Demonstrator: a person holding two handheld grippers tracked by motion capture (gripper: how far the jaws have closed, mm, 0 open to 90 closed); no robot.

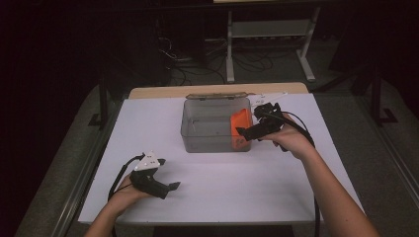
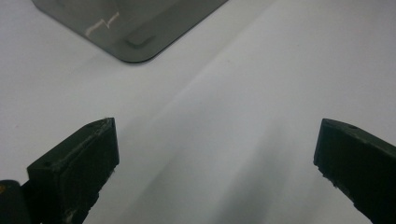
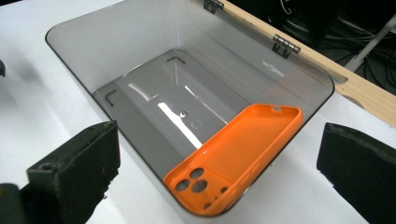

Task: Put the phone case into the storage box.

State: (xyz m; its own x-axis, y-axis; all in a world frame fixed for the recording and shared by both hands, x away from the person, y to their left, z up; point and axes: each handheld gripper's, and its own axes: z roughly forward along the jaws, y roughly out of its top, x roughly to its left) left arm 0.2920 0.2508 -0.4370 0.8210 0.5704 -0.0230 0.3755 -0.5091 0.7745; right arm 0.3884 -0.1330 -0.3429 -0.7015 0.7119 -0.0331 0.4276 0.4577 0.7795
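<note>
Open right gripper (image 3: 219, 154) above boxed orange phone case (image 3: 236, 156).

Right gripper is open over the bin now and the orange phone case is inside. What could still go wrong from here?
1. The orange phone case isn't flat: it leans against the wall of the clear bin with its camera-hole end near the rim, so it may slide or tip.
2. The right gripper, open, hangs just over that rim; pulling back low might clip the case or shove the bin.
3. The bin's hinged lid is open behind it; closing it might catch the raised case.
</note>
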